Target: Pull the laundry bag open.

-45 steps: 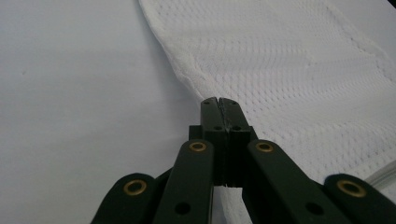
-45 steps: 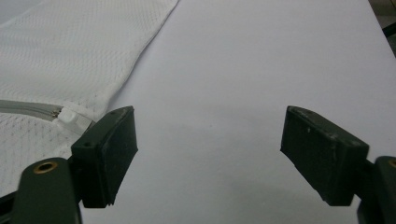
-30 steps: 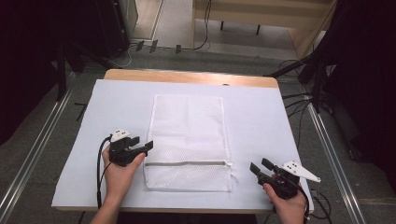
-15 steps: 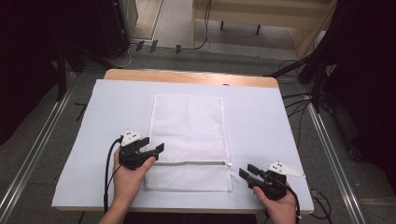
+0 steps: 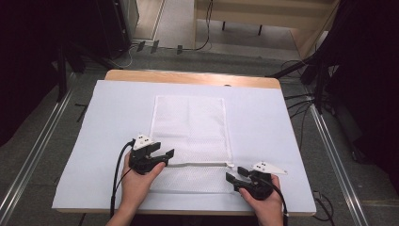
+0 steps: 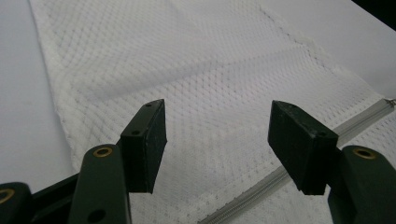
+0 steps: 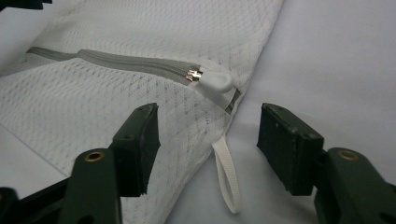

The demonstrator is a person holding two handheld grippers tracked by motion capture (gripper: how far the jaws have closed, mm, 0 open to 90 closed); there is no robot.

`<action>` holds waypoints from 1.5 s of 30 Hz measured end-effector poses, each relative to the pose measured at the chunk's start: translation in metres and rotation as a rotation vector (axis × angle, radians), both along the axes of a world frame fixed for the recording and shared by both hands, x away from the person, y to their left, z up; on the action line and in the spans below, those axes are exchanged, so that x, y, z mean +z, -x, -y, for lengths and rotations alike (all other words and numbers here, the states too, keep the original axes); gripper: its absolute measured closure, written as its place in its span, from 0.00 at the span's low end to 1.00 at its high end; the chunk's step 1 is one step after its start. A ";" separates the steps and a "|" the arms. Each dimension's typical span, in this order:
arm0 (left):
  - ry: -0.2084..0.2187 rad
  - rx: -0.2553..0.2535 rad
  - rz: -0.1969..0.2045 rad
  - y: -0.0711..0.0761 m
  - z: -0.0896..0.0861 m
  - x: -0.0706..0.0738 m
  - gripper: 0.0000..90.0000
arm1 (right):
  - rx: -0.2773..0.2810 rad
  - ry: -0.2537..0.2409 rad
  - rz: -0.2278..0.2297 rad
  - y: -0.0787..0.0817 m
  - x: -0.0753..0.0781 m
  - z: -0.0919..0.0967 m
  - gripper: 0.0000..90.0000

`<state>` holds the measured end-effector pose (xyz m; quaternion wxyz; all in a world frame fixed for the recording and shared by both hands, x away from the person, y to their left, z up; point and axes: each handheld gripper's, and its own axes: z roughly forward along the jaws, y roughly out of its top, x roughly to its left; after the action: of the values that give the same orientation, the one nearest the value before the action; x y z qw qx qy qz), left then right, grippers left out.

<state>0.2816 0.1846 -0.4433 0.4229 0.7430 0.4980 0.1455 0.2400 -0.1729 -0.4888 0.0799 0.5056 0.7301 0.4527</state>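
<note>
Mesh bag (image 5: 190, 136) mid-table (image 5: 108, 117); my left gripper (image 5: 162, 155) at its 8 o'clock, right gripper (image 5: 236, 173) at 4, by zipper pull (image 7: 215, 84).

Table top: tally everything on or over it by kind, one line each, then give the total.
White mesh laundry bag with a grey zipper: 1
White loop strap at the bag's corner: 1
Black two-jaw grippers, left gripper and right gripper, both with jaws apart: 2
Total: 4
</note>
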 end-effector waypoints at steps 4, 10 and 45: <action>0.009 -0.013 -0.013 0.000 0.002 -0.001 0.43 | -0.007 0.028 0.020 0.000 0.000 -0.006 0.39; 0.012 -0.036 -0.015 0.002 0.009 -0.001 0.44 | -0.006 0.104 0.066 0.008 -0.001 -0.023 0.44; 0.108 -0.282 -0.106 -0.006 0.118 0.016 0.69 | -0.093 0.190 0.248 0.026 0.017 -0.032 1.00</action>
<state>0.2871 0.0670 -0.4275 0.4516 0.7882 0.4177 0.0181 0.2142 -0.1405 -0.4713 0.2378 0.4695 0.7299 0.4362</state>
